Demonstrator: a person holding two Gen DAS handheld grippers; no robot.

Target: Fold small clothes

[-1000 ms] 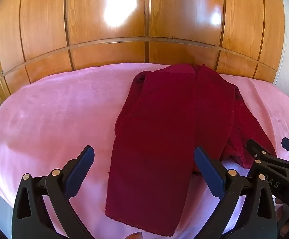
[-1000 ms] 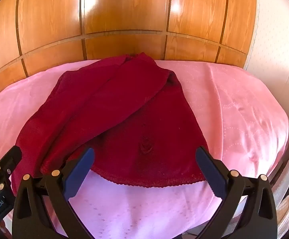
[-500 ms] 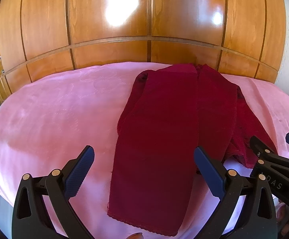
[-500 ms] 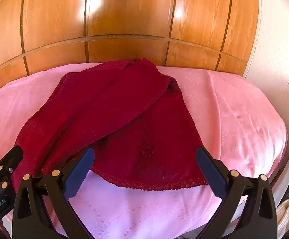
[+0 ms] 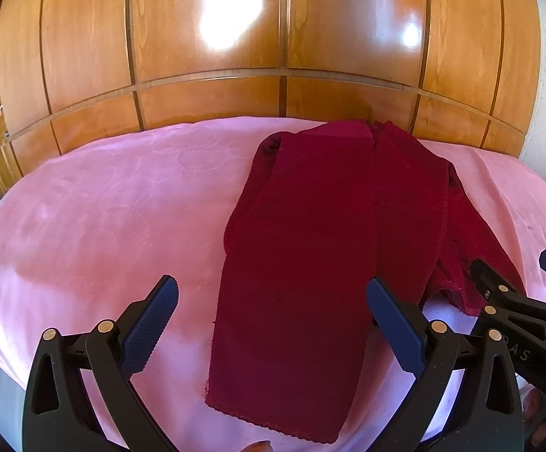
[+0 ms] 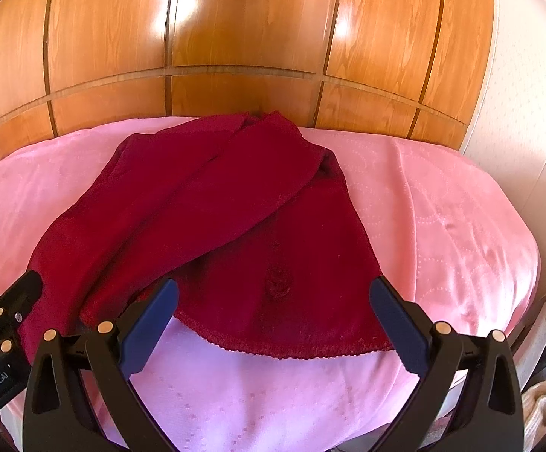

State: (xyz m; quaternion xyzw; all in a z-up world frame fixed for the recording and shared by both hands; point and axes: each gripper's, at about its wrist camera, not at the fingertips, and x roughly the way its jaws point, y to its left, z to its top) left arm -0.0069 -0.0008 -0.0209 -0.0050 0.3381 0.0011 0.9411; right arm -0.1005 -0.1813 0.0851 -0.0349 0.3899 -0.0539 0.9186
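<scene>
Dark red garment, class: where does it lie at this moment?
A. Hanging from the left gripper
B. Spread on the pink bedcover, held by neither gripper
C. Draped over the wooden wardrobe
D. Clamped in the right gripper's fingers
B: the dark red garment lies flat on the pink bedcover, with the left gripper and right gripper both open.

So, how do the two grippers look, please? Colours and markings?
Both the left gripper and the right gripper have black plastic frames, brass-coloured rivets and dark blue ribbed pads. White "GenRobot.AI" lettering marks the left gripper's body in the right wrist view.
</scene>
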